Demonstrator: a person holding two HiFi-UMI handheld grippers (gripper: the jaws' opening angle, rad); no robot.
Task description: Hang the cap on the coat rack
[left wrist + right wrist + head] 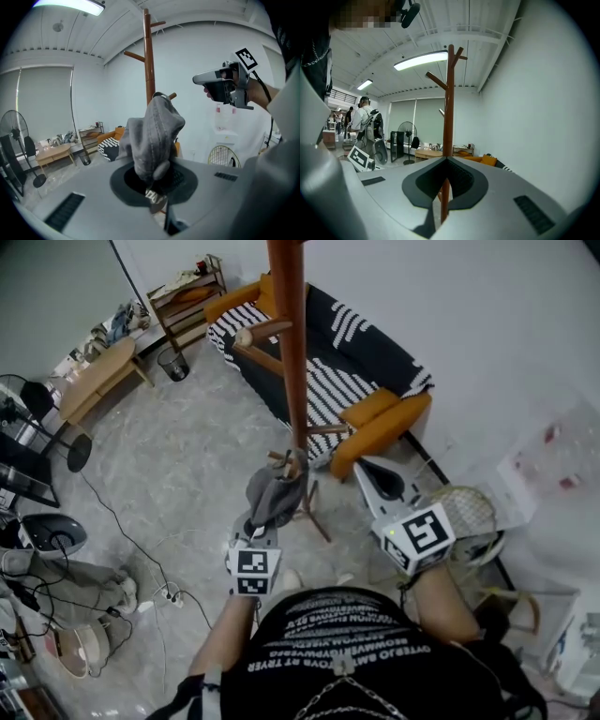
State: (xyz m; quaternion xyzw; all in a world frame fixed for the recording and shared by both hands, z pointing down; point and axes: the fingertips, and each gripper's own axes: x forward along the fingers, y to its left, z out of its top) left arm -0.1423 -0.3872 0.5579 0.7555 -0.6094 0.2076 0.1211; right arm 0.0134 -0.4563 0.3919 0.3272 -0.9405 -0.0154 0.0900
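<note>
1. The cap [277,495] looks soft, light and floppy, mid-frame beside the coat rack [291,362].
2. The left gripper [265,523] pinches its cloth tight; the rim seems best to hold.
3. The right gripper [366,468] is closed, holding nothing.

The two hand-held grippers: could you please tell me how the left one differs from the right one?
The left hand-held gripper is shut on the grey cap, while the right hand-held gripper has its jaws together on nothing. The left one has the cap close by the pole of the coat rack; the right one stands off to the side of it. Both point towards the rack.
</note>
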